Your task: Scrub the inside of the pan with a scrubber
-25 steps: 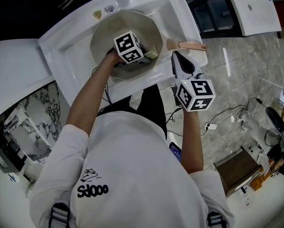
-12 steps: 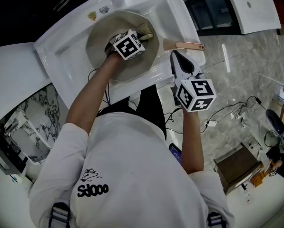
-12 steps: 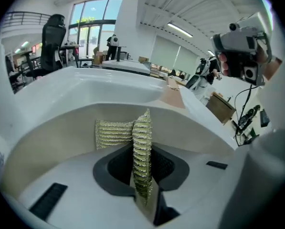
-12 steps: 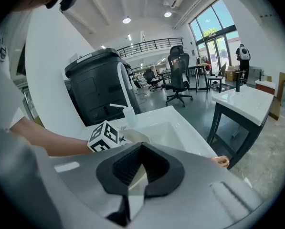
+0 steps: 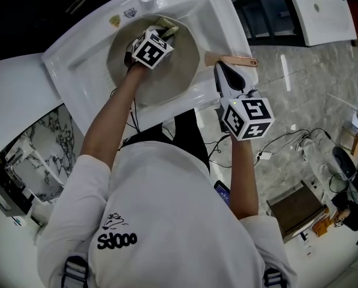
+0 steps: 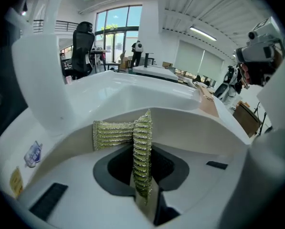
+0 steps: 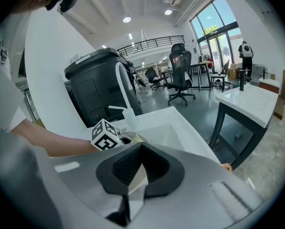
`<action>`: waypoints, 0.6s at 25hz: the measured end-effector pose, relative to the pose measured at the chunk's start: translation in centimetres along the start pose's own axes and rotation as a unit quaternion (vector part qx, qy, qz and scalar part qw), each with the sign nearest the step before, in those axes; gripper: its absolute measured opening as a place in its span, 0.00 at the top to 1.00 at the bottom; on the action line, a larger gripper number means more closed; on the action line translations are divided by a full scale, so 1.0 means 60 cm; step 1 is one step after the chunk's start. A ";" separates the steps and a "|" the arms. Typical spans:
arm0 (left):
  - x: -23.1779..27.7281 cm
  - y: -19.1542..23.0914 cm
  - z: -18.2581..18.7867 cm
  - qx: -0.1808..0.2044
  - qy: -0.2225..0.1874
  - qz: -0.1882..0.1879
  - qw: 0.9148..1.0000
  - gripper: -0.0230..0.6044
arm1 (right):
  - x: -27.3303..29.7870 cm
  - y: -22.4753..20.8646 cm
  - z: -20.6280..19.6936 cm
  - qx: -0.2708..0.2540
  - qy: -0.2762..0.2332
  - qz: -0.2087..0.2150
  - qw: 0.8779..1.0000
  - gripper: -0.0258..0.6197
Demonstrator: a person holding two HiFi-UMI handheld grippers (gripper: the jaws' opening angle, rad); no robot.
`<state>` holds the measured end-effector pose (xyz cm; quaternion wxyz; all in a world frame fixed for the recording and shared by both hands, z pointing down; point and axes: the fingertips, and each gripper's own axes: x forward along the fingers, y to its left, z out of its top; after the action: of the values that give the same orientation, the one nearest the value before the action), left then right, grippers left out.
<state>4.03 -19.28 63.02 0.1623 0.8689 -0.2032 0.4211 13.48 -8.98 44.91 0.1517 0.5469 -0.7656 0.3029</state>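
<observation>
Left gripper [image 5: 157, 36] clamped on the gold mesh scrubber [image 5: 167, 27] — up against the pan's [image 5: 174, 71] far inner wall, pan sitting in the white sink [image 5: 83, 71], right gripper [image 5: 221, 72] pinching the pan handle [image 5: 237, 59]

In the head view the left gripper's [image 5: 158, 36] jaws are covered by its own marker cube [image 5: 150, 48]; of the scrubber [image 5: 167, 27] only a corner is shown, at the upper rim of the pan [image 5: 173, 71]; the stickers [image 5: 115, 20] at the upper left of the sink [image 5: 77, 65] are too small to be read; in the right gripper view the pan handle [image 7: 225, 166] is masked by the gripper body, except for its tip at the right.
</observation>
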 end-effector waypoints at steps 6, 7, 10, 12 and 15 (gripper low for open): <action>-0.009 0.027 -0.006 -0.005 0.000 0.037 0.999 0.86 | 0.018 0.002 0.022 -0.007 0.000 0.017 1.000 0.95; -0.007 0.026 -0.008 -0.004 0.004 0.037 0.999 0.86 | 0.020 0.003 0.023 -0.008 0.001 0.020 1.000 0.95; 0.004 0.012 -0.017 0.003 0.027 0.016 1.000 0.86 | 0.022 0.001 0.024 -0.011 0.005 0.023 1.000 0.95; 0.012 -0.002 -0.021 0.004 0.035 -0.004 0.999 0.86 | 0.022 -0.002 0.022 -0.013 0.007 0.022 1.000 0.95; 0.013 -0.008 -0.026 -0.004 0.035 -0.024 0.999 0.86 | 0.022 -0.002 0.015 -0.015 0.013 0.022 1.000 0.95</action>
<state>3.69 -18.31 64.49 0.1828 0.8578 -0.1778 0.4462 13.24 -10.54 45.00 0.1627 0.5234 -0.7801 0.3016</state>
